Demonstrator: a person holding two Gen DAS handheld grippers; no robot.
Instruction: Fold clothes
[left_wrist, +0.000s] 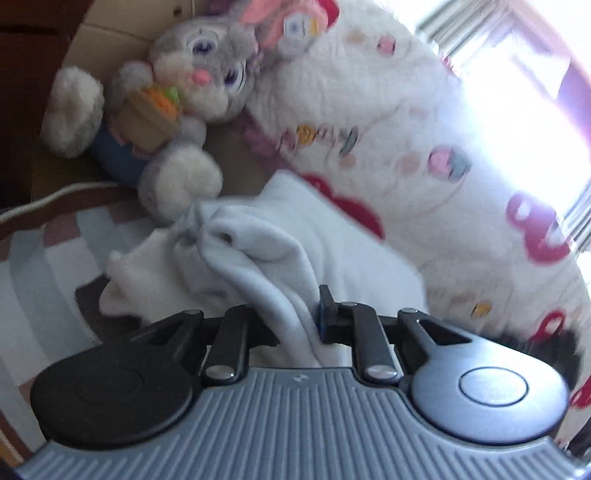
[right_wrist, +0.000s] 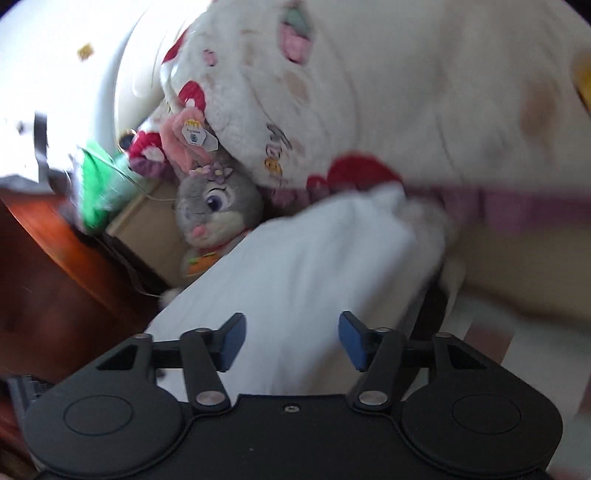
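Note:
A pale blue-white fleece garment (left_wrist: 258, 254) lies bunched on the striped bed cover (left_wrist: 33, 280). My left gripper (left_wrist: 295, 317) is shut on a fold of it, and the cloth rises between the jaws and hides the left fingertip. In the right wrist view the same garment (right_wrist: 306, 273) stretches forward as a smooth white slab. My right gripper (right_wrist: 291, 341) stands open above its near end, blue pads (right_wrist: 349, 339) spread wide with cloth beneath them and nothing pinched.
A grey plush bunny (left_wrist: 199, 70) holding a toy cupcake lies just beyond the garment, also seen as a bunny head (right_wrist: 218, 206). A big white patterned fluffy blanket (left_wrist: 388, 122) fills the right side. A wooden bedside piece (right_wrist: 55, 280) and a green bag (right_wrist: 96, 192) sit at left.

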